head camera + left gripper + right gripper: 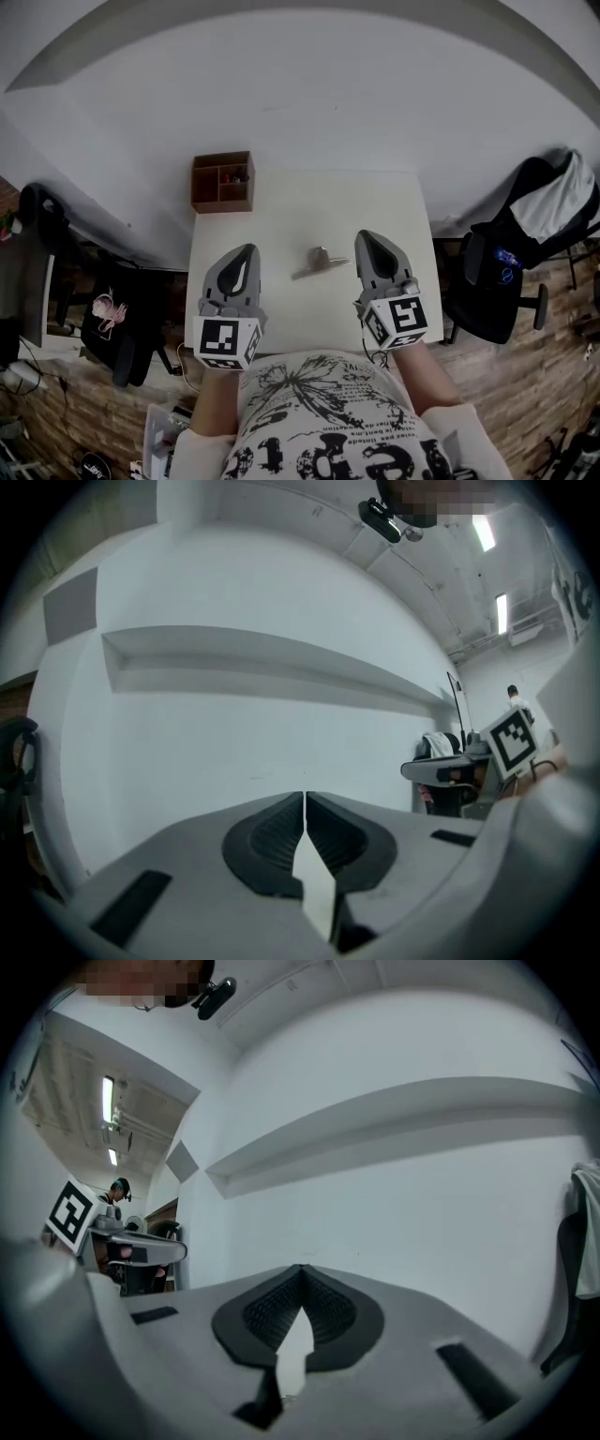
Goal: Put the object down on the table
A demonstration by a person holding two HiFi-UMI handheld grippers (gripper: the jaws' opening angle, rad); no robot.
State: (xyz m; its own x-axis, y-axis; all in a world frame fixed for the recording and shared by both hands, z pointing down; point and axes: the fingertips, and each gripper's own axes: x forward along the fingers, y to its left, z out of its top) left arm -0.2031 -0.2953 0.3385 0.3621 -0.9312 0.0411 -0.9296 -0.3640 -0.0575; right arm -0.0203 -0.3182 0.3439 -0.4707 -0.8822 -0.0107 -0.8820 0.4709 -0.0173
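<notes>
A small grey metal object lies on the white table, between my two grippers and apart from both. My left gripper is raised above the table's near left part, its jaws shut with nothing between them. The same left gripper points level at a white wall. My right gripper hangs above the table's near right part, shut and empty. In the right gripper view my right gripper faces the same wall with its tips together.
A brown wooden compartment box stands at the table's far left corner. Black office chairs flank the table, one at the left and one at the right. A white wall rises behind the table.
</notes>
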